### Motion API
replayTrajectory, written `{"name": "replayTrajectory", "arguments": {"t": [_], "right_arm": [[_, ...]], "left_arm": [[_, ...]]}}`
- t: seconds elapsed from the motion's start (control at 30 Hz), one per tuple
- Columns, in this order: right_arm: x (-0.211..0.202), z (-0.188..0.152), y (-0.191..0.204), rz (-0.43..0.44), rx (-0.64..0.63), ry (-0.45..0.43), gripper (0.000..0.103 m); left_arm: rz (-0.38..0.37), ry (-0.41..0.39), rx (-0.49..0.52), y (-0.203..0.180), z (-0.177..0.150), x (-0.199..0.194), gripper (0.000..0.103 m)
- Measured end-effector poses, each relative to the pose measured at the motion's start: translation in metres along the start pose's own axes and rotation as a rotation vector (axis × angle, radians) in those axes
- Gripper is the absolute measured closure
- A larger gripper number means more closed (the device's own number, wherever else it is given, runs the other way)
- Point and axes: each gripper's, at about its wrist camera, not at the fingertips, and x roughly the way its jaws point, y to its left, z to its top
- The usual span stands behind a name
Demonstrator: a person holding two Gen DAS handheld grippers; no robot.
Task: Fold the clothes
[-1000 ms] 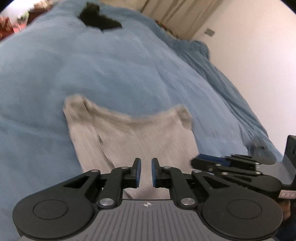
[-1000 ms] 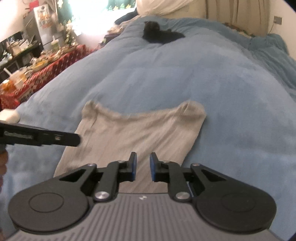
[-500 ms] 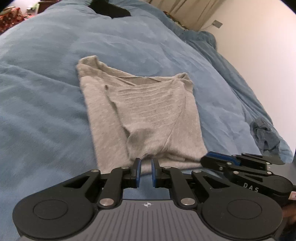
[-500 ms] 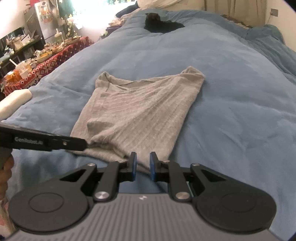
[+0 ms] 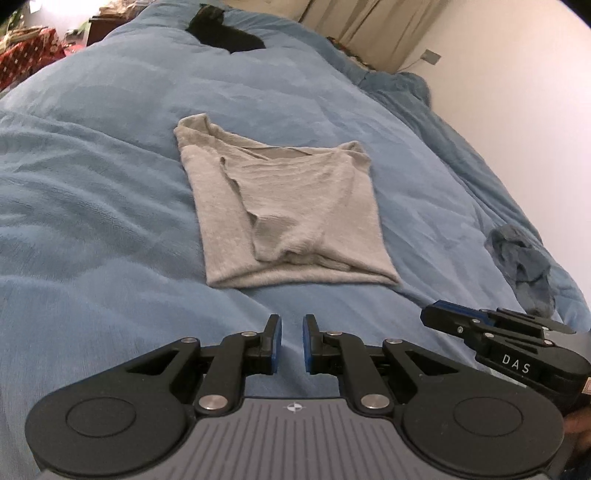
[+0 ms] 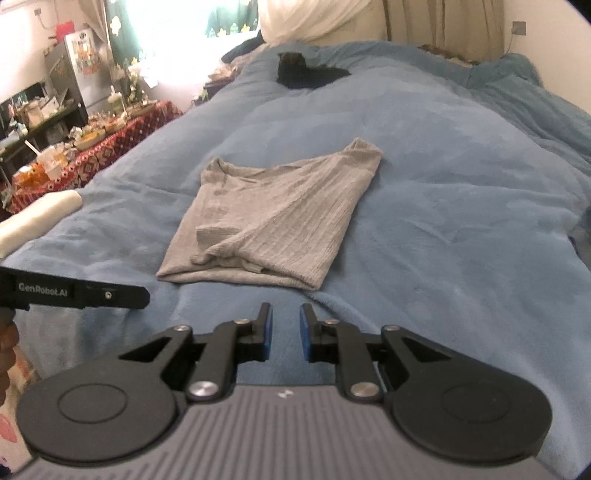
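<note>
A grey knit top [image 5: 284, 218] [image 6: 273, 225] lies folded on the blue bedcover [image 5: 92, 206] [image 6: 461, 221], sleeves tucked in across its middle. My left gripper [image 5: 291, 345] hangs over the bedcover short of the top's near hem; its jaws are opening, with nothing between them. My right gripper [image 6: 284, 336] is likewise back from the hem, jaws opening and empty. Each gripper shows in the other's view: the right one [image 5: 495, 336] at the lower right of the left wrist view, the left one [image 6: 74, 291] at the left edge of the right wrist view.
A black garment [image 5: 225, 35] [image 6: 306, 72] lies at the far end of the bed. A crumpled blue-grey cloth [image 5: 524, 266] sits near the right edge by the wall. A cluttered table with a red cloth [image 6: 85, 151] stands left of the bed, and a white roll [image 6: 37, 218] lies at the bed's left edge.
Both grippers have drawn back from the grey top toward the near side of the bed; the top now lies further ahead and fully in view. Both pairs of jaws have parted slightly.
</note>
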Motion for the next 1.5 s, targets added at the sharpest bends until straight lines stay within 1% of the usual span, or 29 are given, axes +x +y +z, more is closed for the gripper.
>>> {"name": "replayTrajectory", "arguments": {"t": [0.07,0.13,0.23,0.3,0.37,0.4,0.47,0.5,0.53,0.57,0.67,0.7,0.8,0.87,0.9,0.97,1.0,1.1,1.13,1.2,1.27,1.37,1.47,1.5], "right_arm": [[-0.010,-0.003,0.001,-0.005,-0.004,-0.015,0.077],[-0.023,-0.008,0.003,-0.005,-0.015,-0.040,0.065],[-0.039,-0.015,0.005,-0.019,-0.034,-0.060,0.062],[-0.050,-0.018,0.005,-0.024,-0.033,-0.071,0.059],[-0.060,-0.018,0.004,-0.023,-0.031,-0.083,0.054],[-0.066,-0.018,0.003,-0.024,-0.032,-0.090,0.050],[-0.075,-0.016,0.002,-0.036,-0.048,-0.110,0.041],[-0.078,-0.014,0.001,-0.044,-0.056,-0.121,0.031],[-0.082,-0.013,0.000,-0.050,-0.063,-0.131,0.019],[-0.085,-0.010,-0.001,-0.053,-0.069,-0.139,0.016],[-0.093,-0.004,-0.004,-0.055,-0.087,-0.163,0.007],[-0.096,-0.002,-0.005,-0.055,-0.089,-0.168,0.001],[-0.101,0.004,-0.007,-0.057,-0.093,-0.179,0.001],[-0.101,0.008,-0.006,-0.066,-0.102,-0.176,0.001],[-0.101,0.009,-0.007,-0.070,-0.110,-0.175,0.001],[-0.097,0.013,-0.007,-0.081,-0.124,-0.164,0.001],[-0.095,0.015,-0.008,-0.085,-0.122,-0.160,0.001],[-0.088,0.017,-0.014,-0.080,-0.091,-0.171,0.001],[-0.085,0.017,-0.016,-0.076,-0.083,-0.176,0.001],[-0.078,0.017,-0.020,-0.091,-0.078,-0.177,0.001],[-0.069,0.017,-0.024,-0.099,-0.079,-0.159,0.001],[-0.056,0.016,-0.028,-0.111,-0.086,-0.134,0.001],[-0.049,0.010,-0.028,-0.152,-0.115,-0.139,0.001],[-0.048,0.009,-0.028,-0.157,-0.130,-0.140,0.001]], "left_arm": [[-0.003,-0.015,0.015,-0.006,-0.006,-0.008,0.076],[-0.002,-0.032,0.032,-0.012,-0.012,-0.016,0.075],[-0.014,-0.047,0.024,-0.020,-0.018,-0.026,0.075],[-0.020,-0.043,0.034,-0.026,-0.020,-0.033,0.075],[-0.005,-0.048,0.070,-0.033,-0.019,-0.038,0.067],[0.002,-0.049,0.084,-0.036,-0.018,-0.040,0.065],[0.003,-0.057,0.103,-0.041,-0.014,-0.045,0.061],[0.004,-0.063,0.111,-0.042,-0.012,-0.046,0.059],[0.004,-0.070,0.118,-0.044,-0.009,-0.048,0.052],[0.004,-0.074,0.121,-0.045,-0.007,-0.049,0.045],[0.018,-0.087,0.118,-0.046,-0.002,-0.050,0.043],[0.023,-0.082,0.124,-0.047,0.000,-0.050,0.043],[0.040,-0.080,0.135,-0.047,0.005,-0.050,0.042],[0.055,-0.085,0.121,-0.045,0.009,-0.051,0.034],[0.054,-0.085,0.106,-0.043,0.012,-0.051,0.033],[0.059,-0.086,0.097,-0.038,0.017,-0.050,0.025],[0.066,-0.088,0.094,-0.036,0.020,-0.050,0.023],[0.139,-0.116,0.124,-0.033,0.027,-0.049,0.017],[0.151,-0.119,0.127,-0.030,0.029,-0.048,0.015],[0.142,-0.110,0.120,-0.023,0.034,-0.046,0.014],[0.151,-0.087,0.119,-0.018,0.039,-0.042,0.011],[0.206,-0.067,0.135,-0.014,0.041,-0.035,0.009],[0.245,-0.047,0.149,-0.009,0.040,-0.028,0.009],[0.254,-0.055,0.162,-0.008,0.039,-0.026,0.009]]}}
